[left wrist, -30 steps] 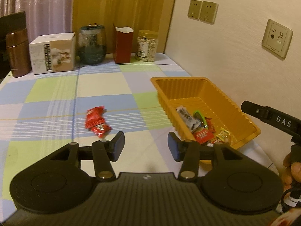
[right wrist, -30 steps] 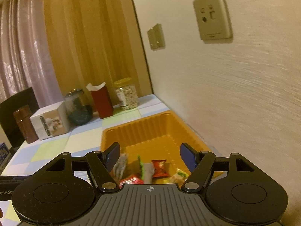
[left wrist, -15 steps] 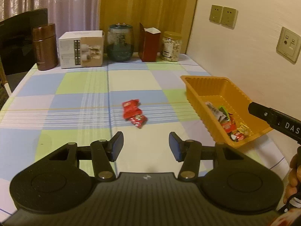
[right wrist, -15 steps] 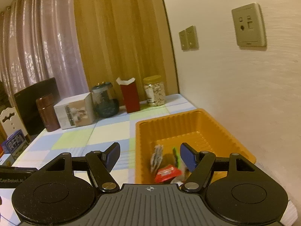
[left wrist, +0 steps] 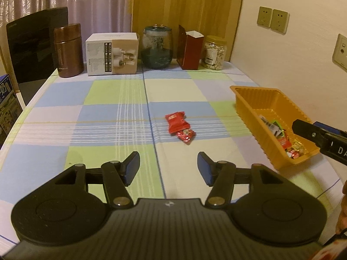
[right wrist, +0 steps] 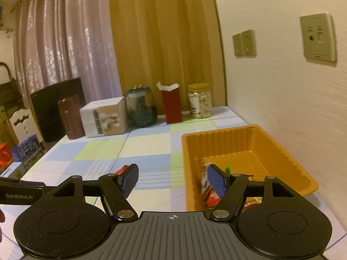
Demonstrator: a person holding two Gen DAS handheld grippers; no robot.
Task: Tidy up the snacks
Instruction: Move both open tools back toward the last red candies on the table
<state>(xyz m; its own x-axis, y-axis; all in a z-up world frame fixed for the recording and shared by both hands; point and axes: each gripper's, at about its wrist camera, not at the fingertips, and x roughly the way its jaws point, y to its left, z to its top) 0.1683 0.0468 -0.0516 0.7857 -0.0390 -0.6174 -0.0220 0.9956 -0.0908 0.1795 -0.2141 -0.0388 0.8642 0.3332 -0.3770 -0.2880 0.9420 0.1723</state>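
Two red snack packets (left wrist: 179,125) lie together on the checked tablecloth, a short way ahead of my left gripper (left wrist: 168,166). Its jaws are opening and nothing is between them. An orange tray (left wrist: 245,104) with several wrapped snacks (left wrist: 284,137) stands at the right by the wall. My right gripper (right wrist: 173,178) hovers open and empty near the tray's (right wrist: 292,160) left front corner. One red packet (right wrist: 121,169) peeks out behind its left finger. The right gripper's finger (left wrist: 321,137) also shows in the left wrist view, over the tray's near end.
Along the table's far edge stand a brown flask (left wrist: 69,49), a white box (left wrist: 112,53), a dark glass jar (left wrist: 157,46), a red carton (left wrist: 190,49) and a nut jar (left wrist: 213,52). A black chair back (left wrist: 32,49) is at the far left. The wall with sockets (left wrist: 273,19) runs along the right.
Both grippers have swung left, so the tray slid right in each view and the red packets came to the middle of the left view. The left jaws have widened slightly.
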